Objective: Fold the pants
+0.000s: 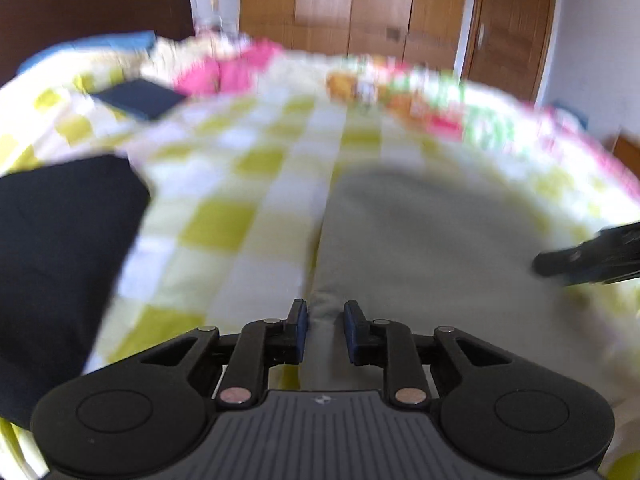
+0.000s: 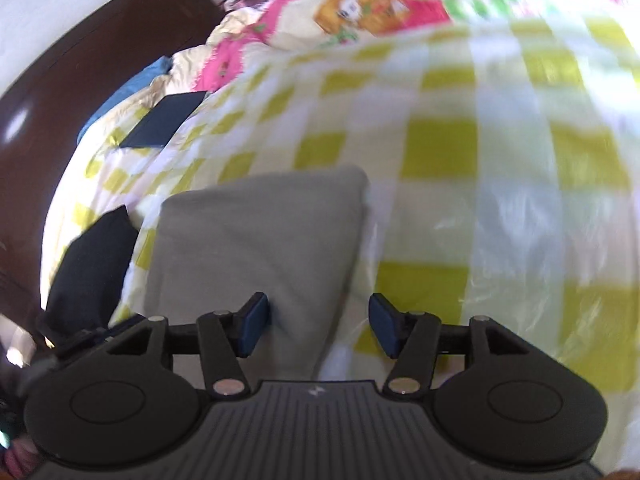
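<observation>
The grey pants (image 1: 420, 248) lie folded flat on the yellow-and-white checked bedspread (image 1: 224, 216). My left gripper (image 1: 325, 330) is over their near left edge, its jaws a narrow gap apart with grey cloth showing between them; both views are blurred. In the right wrist view the pants (image 2: 256, 240) form a folded rectangle. My right gripper (image 2: 319, 326) is open over their near right edge, holding nothing. It also shows in the left wrist view (image 1: 588, 260) at the far right.
A black garment (image 1: 60, 264) lies to the left of the pants, also in the right wrist view (image 2: 92, 264). A dark folded item (image 1: 140, 98) sits farther back near pink and floral bedding (image 1: 224, 68). Wooden wardrobes (image 1: 400, 8) stand behind the bed. A dark headboard (image 2: 60, 60) is at left.
</observation>
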Tool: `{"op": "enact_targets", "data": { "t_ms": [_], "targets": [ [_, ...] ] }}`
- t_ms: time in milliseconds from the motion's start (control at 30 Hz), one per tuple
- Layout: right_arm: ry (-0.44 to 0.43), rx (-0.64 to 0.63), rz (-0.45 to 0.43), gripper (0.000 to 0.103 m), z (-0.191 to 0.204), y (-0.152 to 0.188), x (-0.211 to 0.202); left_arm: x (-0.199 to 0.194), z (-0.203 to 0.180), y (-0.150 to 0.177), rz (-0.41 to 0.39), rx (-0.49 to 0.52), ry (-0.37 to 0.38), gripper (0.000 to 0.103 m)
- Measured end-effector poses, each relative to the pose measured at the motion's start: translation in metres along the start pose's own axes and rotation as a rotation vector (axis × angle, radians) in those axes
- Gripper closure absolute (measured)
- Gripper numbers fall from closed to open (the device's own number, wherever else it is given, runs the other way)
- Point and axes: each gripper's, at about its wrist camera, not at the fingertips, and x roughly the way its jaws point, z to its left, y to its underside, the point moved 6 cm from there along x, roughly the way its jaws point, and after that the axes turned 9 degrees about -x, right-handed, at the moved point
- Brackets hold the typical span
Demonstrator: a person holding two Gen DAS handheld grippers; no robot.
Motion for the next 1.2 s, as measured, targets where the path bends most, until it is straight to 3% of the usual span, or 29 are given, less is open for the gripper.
{"op": "enact_targets", "data": {
  "t_ms": [167,233,333,433,600,933,1200],
  "targets": [
    [-0.144,0.054,-0.045,0.045,0.013,-0.019,0.008,-0.008,0.000,-0.009,-0.013,0.046,-0.023,0.060],
    [-0.148,0.041,-0.027,0.045,0.016,-0.021,0.019,-0.009,0.001,-0.013,-0.034,0.065,-0.051,0.060],
    [-0.123,0.064,0.045,0.087,0.008,-0.014,0.035,0.005,0.001,-0.007,0.029,0.064,-0.053,0.061],
    [-0.142,0.076,0.032,0.093,-0.004,-0.007,0.013,0.004,-0.010,-0.003,0.038,0.093,-0.065,0.068],
    [-0.055,0.062,0.017,0.094,-0.040,0.014,-0.041,-0.004,-0.051,0.012,0.092,0.108,0.030,0.068],
    [0.206,0.052,-0.062,0.093,-0.117,0.040,-0.151,-0.016,-0.190,0.052,0.150,0.206,0.226,0.068],
    [0.294,0.044,-0.085,0.090,-0.130,0.045,-0.157,-0.018,-0.233,0.060,0.152,0.256,0.217,0.068]
  ]
}}
